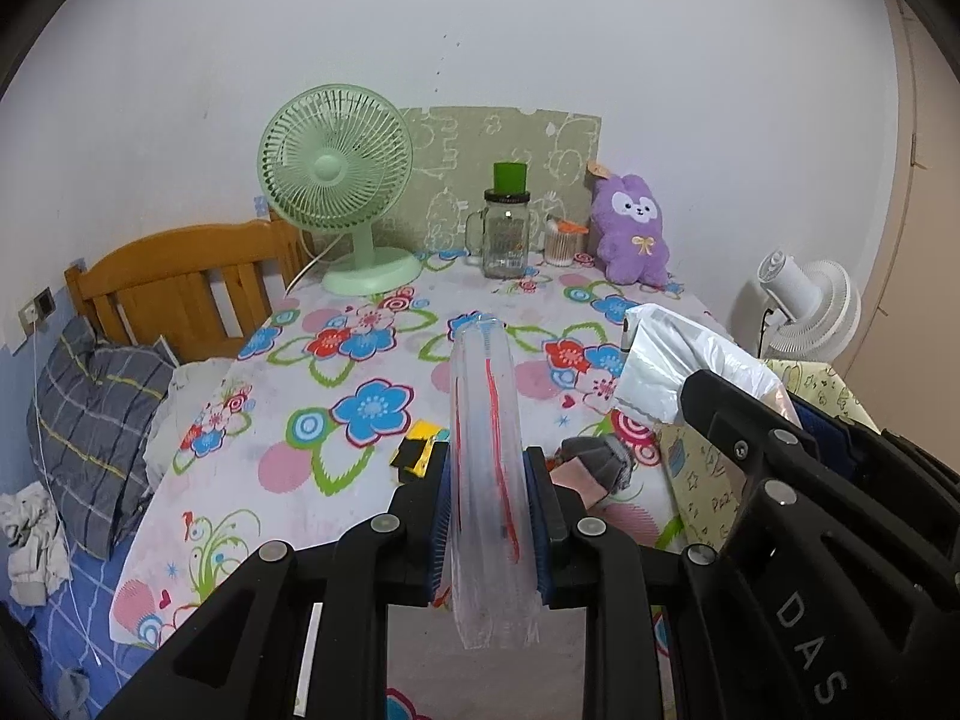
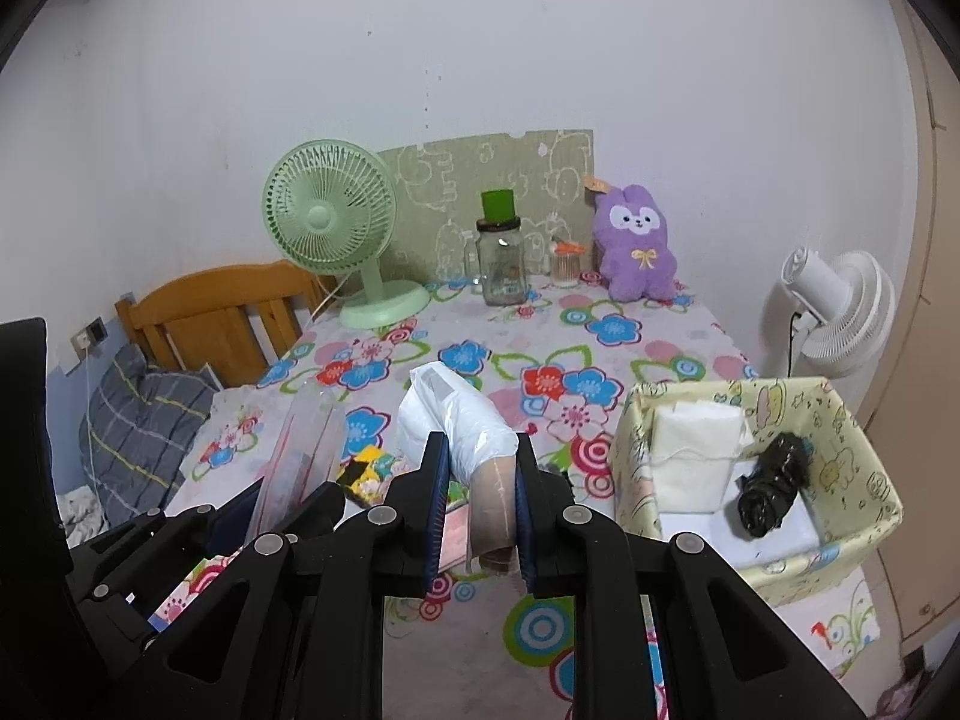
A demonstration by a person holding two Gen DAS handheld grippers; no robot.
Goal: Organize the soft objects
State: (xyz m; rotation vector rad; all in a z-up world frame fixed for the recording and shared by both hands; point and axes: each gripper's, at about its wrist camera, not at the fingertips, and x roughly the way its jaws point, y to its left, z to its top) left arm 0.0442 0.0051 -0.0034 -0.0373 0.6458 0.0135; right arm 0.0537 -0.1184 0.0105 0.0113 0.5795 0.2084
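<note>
The left gripper (image 1: 487, 519) squeezes a clear bag (image 1: 485, 468); the right gripper (image 2: 480, 516) squeezes a white bag (image 2: 456, 426), both above the table (image 2: 660, 348).

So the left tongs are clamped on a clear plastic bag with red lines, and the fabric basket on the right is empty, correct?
Not quite. The left tongs do clamp the clear plastic bag, but the fabric basket is not empty: the right wrist view shows a white folded pad and a dark rolled bundle inside it.

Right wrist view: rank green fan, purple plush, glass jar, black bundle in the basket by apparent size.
1. green fan
2. purple plush
3. glass jar and black bundle: look alike; the bundle sits nearer the camera, so unranked.
</note>
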